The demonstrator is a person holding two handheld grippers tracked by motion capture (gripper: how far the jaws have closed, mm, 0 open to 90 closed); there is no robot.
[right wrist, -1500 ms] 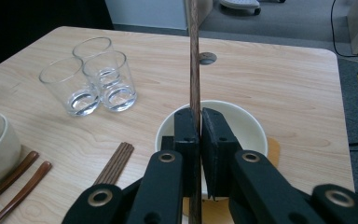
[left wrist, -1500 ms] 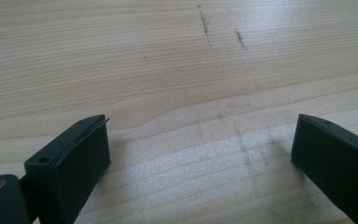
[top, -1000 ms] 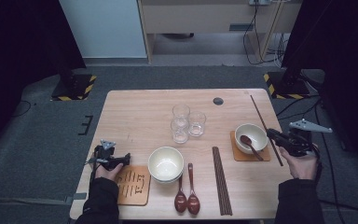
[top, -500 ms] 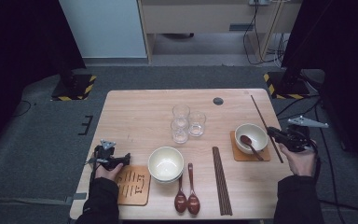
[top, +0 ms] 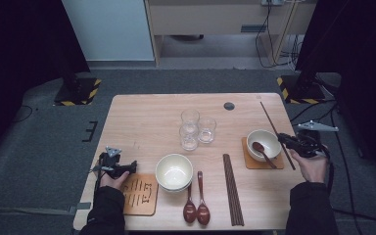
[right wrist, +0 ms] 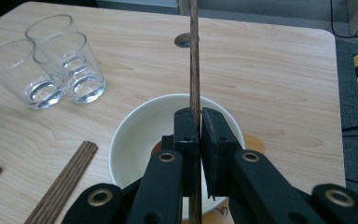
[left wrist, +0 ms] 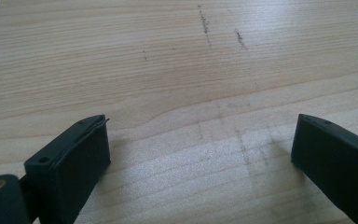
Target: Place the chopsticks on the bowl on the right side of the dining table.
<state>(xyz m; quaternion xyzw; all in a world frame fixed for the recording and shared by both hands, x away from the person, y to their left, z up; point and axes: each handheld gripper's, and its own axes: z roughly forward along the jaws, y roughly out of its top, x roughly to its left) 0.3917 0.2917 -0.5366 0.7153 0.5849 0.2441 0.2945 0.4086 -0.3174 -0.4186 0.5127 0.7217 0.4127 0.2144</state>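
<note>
My right gripper (top: 285, 140) (right wrist: 198, 116) is shut on a long dark wooden chopstick (top: 270, 120) (right wrist: 194, 51), which runs from the far right of the table back past my hand. It hovers just right of a white bowl (top: 263, 142) (right wrist: 130, 135) that holds a brown spoon (top: 260, 148) and stands on an orange coaster (top: 248, 162). My left gripper (top: 131, 167) (left wrist: 200, 135) rests low over bare wood at the table's left front, open, with nothing between its jaws.
Three clear glasses (top: 196, 128) (right wrist: 51, 70) cluster mid-table. White bowls (top: 174, 171) are stacked at the front centre, with two brown spoons (top: 196, 205) and a bundle of chopsticks (top: 232, 188) (right wrist: 65, 186) to their right. A second coaster (top: 139, 193) lies front left.
My right hand has shifted slightly left toward the bowl, carrying the chopstick with it. The left hand has stayed put.
</note>
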